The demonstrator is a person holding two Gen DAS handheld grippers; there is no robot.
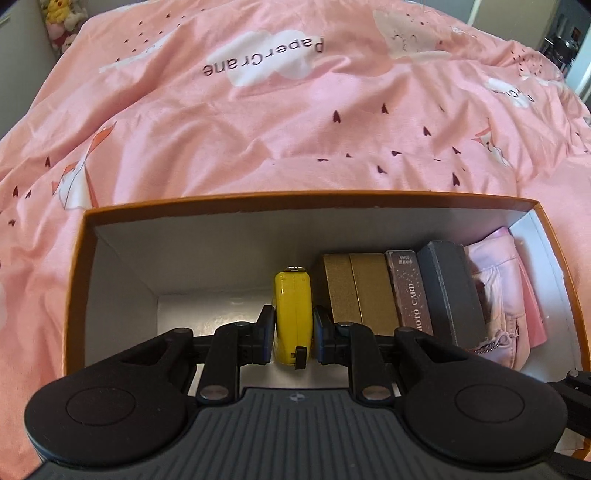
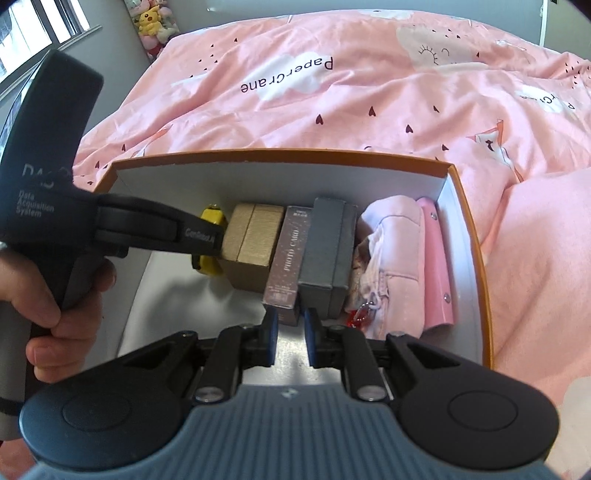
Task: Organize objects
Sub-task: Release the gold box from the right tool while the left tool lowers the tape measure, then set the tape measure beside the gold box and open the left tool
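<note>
A bed (image 1: 295,122) under a rumpled pink duvet (image 2: 369,103) printed with clouds and hearts carries an open orange box (image 1: 258,197) at its near edge.

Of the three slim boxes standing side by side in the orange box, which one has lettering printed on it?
The middle one, the mauve box reading "PHOTO CARD", between the plain gold box and the plain dark grey box.

A bed fills most of both views, covered by a pink duvet (image 1: 295,122) printed with white clouds, small dark hearts and the words "PaperCrane". At the far left corner, plush toys (image 2: 153,22) are piled against a pale wall. A window (image 2: 40,26) at upper left lets in daylight. At the far right, a dim doorway (image 1: 561,44) opens onto a darker room.
</note>
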